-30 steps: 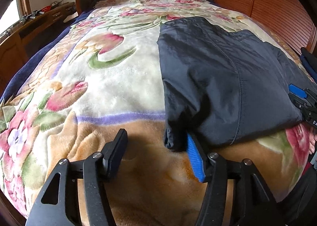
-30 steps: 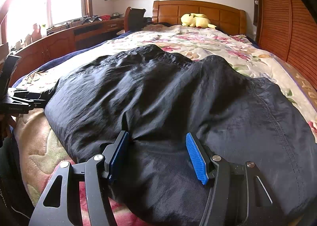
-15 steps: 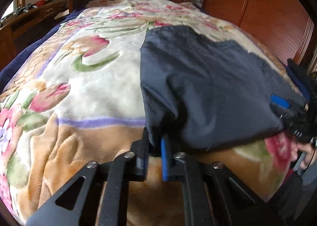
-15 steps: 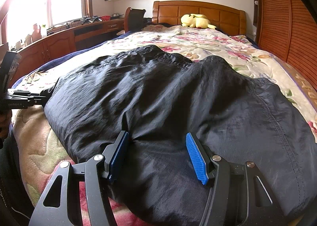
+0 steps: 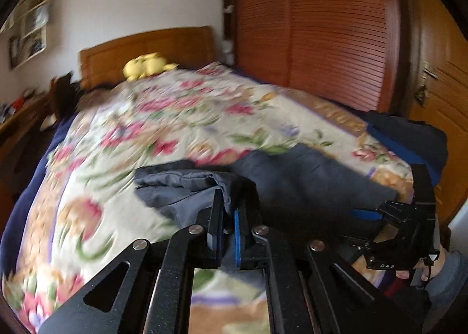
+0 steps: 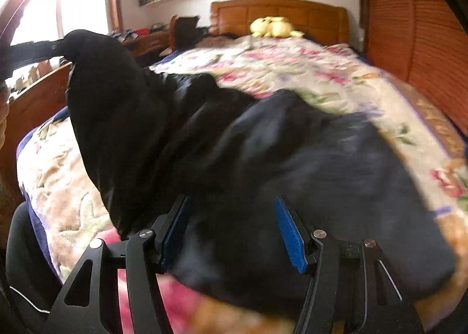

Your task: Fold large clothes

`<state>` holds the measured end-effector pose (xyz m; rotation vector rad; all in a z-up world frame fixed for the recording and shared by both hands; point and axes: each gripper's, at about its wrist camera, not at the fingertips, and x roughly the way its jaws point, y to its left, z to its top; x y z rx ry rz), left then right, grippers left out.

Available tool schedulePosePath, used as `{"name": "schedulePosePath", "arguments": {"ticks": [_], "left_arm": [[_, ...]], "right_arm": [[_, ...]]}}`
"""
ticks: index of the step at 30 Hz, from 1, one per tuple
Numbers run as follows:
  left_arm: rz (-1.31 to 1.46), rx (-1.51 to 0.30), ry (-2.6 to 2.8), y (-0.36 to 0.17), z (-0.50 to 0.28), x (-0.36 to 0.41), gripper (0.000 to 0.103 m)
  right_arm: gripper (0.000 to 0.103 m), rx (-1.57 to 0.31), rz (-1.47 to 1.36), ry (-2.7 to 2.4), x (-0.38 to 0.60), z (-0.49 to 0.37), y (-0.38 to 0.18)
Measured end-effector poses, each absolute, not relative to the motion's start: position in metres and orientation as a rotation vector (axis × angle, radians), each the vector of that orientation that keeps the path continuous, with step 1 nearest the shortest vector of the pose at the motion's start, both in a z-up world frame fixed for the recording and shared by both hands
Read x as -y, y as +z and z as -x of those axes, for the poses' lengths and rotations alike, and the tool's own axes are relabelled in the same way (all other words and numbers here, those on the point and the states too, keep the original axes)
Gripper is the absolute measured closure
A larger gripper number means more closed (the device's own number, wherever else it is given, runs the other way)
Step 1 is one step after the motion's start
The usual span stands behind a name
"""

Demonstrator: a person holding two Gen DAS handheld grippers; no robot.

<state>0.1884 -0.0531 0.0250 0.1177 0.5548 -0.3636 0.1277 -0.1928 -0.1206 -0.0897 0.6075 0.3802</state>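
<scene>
The left tool [image 5: 228,217] has its two pads pinched together on a bunched corner of the dark garment [image 5: 307,184], lifting that corner off the bed so the paler lining side shows beneath it. The right tool [image 6: 234,234] has its blue-padded fingers spread wide apart, grasping nothing, resting low over the near edge of the same garment [image 6: 292,164], which lies spread across the foot of the bed. From the right wrist view the raised corner hangs as a dark peak at the left. Beyond, the floral blanket [image 5: 181,117] covers the bed, a yellow plush toy [image 6: 273,27] sits against the wooden headboard [image 6: 280,13], and a slatted wardrobe [image 5: 316,27] stands along the far side.
</scene>
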Motion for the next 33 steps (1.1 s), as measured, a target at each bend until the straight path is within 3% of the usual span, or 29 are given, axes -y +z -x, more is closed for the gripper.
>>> {"name": "schedulePosePath", "arguments": {"ticks": [13,18,22,26,33], "left_arm": [[-0.284,-0.549,-0.689,0.042,-0.189,0.250,0.098],[-0.335,-0.639,-0.738,0.013,-0.196,0.288,0.097],[-0.314,-0.691,-0.721,0.002,-0.194,0.283,0.095],[-0.257,-0.642,-0.719,0.020,-0.183,0.259,0.070],[-0.169,-0.593,-0.627,0.040,-0.177,0.191,0.064]], "right_arm": [[0.041,-0.542,0.052,0.180,0.332,-0.075,-0.067],[0.041,-0.537,0.017,0.154,0.347,-0.063,-0.065],[0.041,-0.545,0.010,0.156,0.343,-0.061,-0.068],[0.041,-0.539,0.000,0.169,0.342,-0.060,-0.064],[0.041,-0.496,0.033,0.216,0.322,-0.071,-0.039]]}}
